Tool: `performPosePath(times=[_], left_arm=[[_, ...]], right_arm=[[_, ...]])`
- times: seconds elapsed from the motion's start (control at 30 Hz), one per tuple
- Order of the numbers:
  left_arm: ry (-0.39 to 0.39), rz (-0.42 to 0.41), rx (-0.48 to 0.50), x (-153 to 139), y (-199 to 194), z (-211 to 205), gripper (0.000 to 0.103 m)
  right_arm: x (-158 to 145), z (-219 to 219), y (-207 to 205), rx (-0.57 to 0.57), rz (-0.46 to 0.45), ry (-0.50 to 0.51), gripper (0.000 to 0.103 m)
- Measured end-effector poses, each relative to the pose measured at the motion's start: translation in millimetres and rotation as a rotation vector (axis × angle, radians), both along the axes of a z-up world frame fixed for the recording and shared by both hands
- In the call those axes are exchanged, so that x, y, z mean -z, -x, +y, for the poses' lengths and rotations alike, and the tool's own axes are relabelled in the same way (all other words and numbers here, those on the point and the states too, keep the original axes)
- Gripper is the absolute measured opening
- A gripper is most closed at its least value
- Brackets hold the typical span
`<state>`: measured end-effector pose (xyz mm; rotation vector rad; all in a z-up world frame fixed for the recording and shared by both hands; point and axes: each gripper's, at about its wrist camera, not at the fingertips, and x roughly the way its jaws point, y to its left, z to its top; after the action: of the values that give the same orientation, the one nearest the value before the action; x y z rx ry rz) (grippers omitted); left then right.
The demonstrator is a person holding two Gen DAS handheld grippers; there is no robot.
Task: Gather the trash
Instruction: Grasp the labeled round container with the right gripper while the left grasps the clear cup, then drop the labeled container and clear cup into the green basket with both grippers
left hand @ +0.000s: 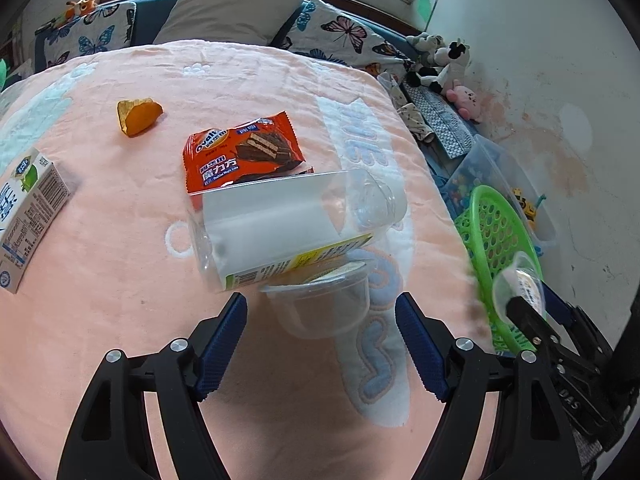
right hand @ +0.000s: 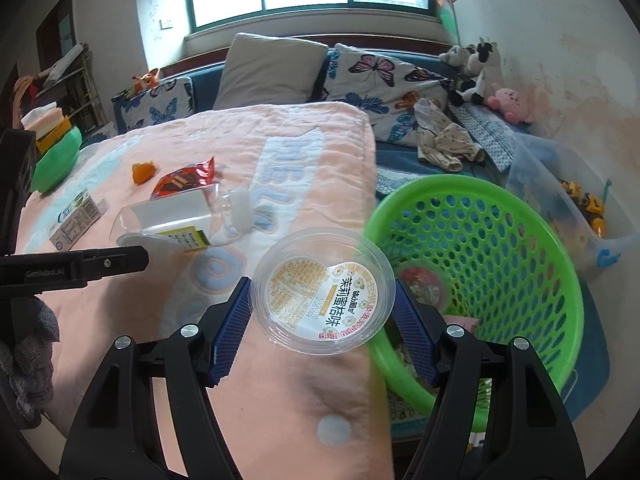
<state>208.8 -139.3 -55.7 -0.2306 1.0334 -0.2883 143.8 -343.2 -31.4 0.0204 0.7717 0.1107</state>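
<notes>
My left gripper (left hand: 320,300) is open over the pink blanket, and a clear empty plastic cup (left hand: 320,308) lies on its side between the tips without touching either pad. Just beyond it lies a clear bottle with a white label (left hand: 276,232), then an orange snack wrapper (left hand: 240,156), an orange peel (left hand: 138,116) and a milk carton (left hand: 28,216) at the left. My right gripper (right hand: 322,292) is shut on a clear jelly cup (right hand: 324,292) with a printed lid. It holds the cup at the left rim of the green basket (right hand: 520,280).
A small red-lidded cup (right hand: 424,284) lies in the basket. A clear box of toys (right hand: 560,200) stands behind the basket by the wall. Pillows (right hand: 272,68) and plush toys (right hand: 480,68) line the bed's far end. A green bowl-like thing (right hand: 56,160) sits at the left.
</notes>
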Motion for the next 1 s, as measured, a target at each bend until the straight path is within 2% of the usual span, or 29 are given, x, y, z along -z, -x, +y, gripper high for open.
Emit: performPosePath(times=[0.17, 0.43, 0.53, 0.77, 1.0], left_arm=[[-0.022, 0.004, -0.032, 4.3, -8.8, -2.4, 0.073], [-0.046, 0.010, -0.032, 11.0, -14.6, -6.8, 0.068], [-0.038, 0.014, -0.032, 12.6, -16.4, -5.6, 0.062], [-0.027, -0.007, -0.009, 7.9, -12.2, -5.5, 0.062], [0.006, -0.031, 0.044, -9.3, 3.5, -5.0, 0.062]], right_arm=[[3.4, -17.9, 4.2, 0.037, 0.003, -0.009, 0.070], [11.3, -42.4, 6.4, 0.093, 0.017, -0.031, 0.070], [13.2, -50.3, 7.0, 0.110, 0.022, -0.036, 0.070], [15.3, -66.8, 8.7, 0.157, 0.029, -0.054, 0.070], [15.2, -81.4, 7.8, 0.198, 0.034, -0.070, 0.070]])
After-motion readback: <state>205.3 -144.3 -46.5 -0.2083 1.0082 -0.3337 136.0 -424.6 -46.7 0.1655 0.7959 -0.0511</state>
